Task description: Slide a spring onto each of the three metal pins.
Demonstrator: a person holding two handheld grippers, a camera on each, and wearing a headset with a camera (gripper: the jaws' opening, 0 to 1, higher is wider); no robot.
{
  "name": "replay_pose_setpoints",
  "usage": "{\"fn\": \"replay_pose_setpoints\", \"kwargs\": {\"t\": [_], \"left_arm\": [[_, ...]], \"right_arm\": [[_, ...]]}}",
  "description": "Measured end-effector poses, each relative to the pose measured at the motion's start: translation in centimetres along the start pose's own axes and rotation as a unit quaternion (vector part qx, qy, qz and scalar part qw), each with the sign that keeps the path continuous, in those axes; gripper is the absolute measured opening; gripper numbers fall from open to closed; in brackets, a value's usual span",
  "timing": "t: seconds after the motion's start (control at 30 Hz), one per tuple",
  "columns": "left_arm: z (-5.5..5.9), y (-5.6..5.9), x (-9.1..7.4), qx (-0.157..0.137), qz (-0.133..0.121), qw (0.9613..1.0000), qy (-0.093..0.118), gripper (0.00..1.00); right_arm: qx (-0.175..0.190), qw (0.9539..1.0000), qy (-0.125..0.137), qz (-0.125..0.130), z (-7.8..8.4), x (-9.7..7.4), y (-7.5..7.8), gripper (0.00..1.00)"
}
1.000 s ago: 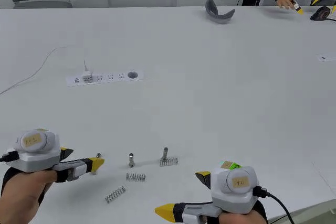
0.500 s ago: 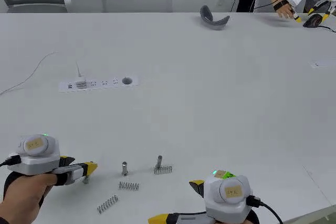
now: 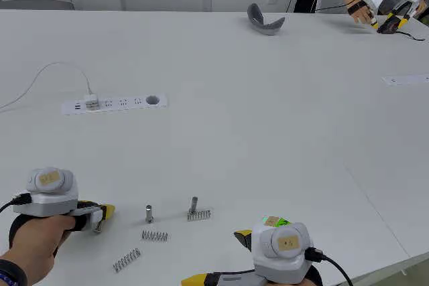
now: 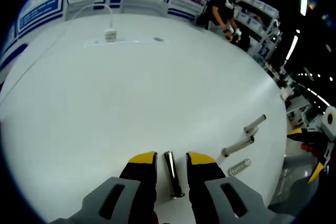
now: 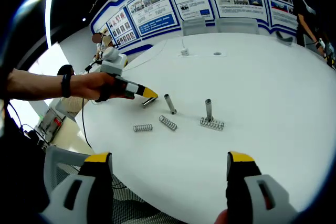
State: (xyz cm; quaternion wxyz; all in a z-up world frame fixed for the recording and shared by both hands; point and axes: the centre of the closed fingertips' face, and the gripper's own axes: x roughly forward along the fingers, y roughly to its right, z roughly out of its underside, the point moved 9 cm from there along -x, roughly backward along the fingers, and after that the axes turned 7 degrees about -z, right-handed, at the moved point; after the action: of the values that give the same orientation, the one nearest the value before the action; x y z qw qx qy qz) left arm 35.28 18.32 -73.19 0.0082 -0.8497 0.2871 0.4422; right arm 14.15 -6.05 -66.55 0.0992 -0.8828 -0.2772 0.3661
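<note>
Three short metal pins stand on the white table (image 3: 268, 132). The leftmost pin (image 4: 171, 174) rises between the narrowly parted jaws of my left gripper (image 4: 171, 159), with a thin gap on each side. That left gripper (image 3: 100, 213) is low at the left. The middle pin (image 3: 149, 213) and right pin (image 3: 194, 205) stand free. One spring (image 3: 199, 215) lies against the right pin's foot, another spring (image 3: 155, 236) lies below the middle pin, and a third spring (image 3: 127, 259) lies nearer me. My right gripper (image 5: 169, 158) is wide open and holds nothing, short of the springs (image 5: 168, 123).
A white power strip (image 3: 114, 104) with a plug and cable lies mid-left. A grey curved object (image 3: 263, 19) rests at the far side. Another person's hands with grippers (image 3: 375, 1) work at the far right corner. The table's edge (image 3: 395, 262) runs close at the lower right.
The head camera has shifted, sliding the whole scene left and down. My left gripper has edged around the leftmost pin. Springs and the other pins have not moved.
</note>
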Motion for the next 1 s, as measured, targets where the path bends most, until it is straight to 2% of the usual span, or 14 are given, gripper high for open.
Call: {"fn": "replay_pose_setpoints", "kwargs": {"t": [0.07,0.1,0.3,0.37,0.43,0.57,0.6,0.73,0.77,0.83,0.9,0.93,1.0], "left_arm": [[0.1,0.1,0.2,0.006,-0.005,0.9999,-0.008,0.21],[0.1,0.1,0.3,0.011,-0.009,0.9999,-0.004,0.2],[0.4,1.1,0.0,0.021,-0.025,0.9993,-0.016,0.13],[0.3,1.6,0.0,0.051,-0.03,0.998,-0.02,0.12],[0.2,1.9,0.0,0.11,-0.043,0.9927,-0.023,0.11],[0.2,2.8,0.0,0.14,-0.043,0.989,-0.02,0.11],[0.1,2.8,0.0,0.156,-0.047,0.9864,-0.02,0.11],[-0.2,2.9,0.3,0.177,-0.054,0.9826,-0.02,0.08],[-0.3,2.9,0.3,0.191,-0.058,0.9795,-0.024,0.08],[-0.5,2.6,0.6,0.181,-0.061,0.9811,-0.029,0.08],[-0.5,2.4,0.6,0.156,-0.058,0.9855,-0.033,0.07],[-0.4,2.5,0.4,0.129,-0.054,0.9893,-0.04,0.07],[-0.3,2.2,0.1,0.117,-0.058,0.9906,-0.042,0.07]], "right_arm": [[0.001,1.0,-0.002,-0.001,0.1,0.1,0.0,0.91],[0.001,1.0,-0.004,-0.002,0.1,0.1,-0.1,0.92],[0.0,0.9999,-0.009,-0.005,0.3,0.3,-0.1,0.92],[0.001,1.0,-0.008,-0.004,0.2,0.3,-0.1,0.92],[0.0,1.0,-0.008,-0.005,0.3,0.4,-0.1,0.92],[-0.001,0.9999,-0.011,-0.008,0.4,0.6,-0.2,0.92],[-0.002,0.9999,-0.012,-0.01,0.4,0.7,-0.3,0.92],[-0.002,0.9999,-0.011,-0.01,0.4,0.7,-0.4,0.92],[-0.003,0.9999,-0.012,-0.01,0.4,0.7,-0.4,0.92],[-0.004,0.9999,-0.013,-0.01,0.5,0.6,-0.5,0.92],[-0.005,0.9998,-0.013,-0.01,0.5,0.6,-0.5,0.92],[-0.006,0.9998,-0.013,-0.01,0.5,0.5,-0.4,0.92],[-0.005,0.9999,-0.012,-0.007,0.5,0.2,-0.3,0.92]]}}
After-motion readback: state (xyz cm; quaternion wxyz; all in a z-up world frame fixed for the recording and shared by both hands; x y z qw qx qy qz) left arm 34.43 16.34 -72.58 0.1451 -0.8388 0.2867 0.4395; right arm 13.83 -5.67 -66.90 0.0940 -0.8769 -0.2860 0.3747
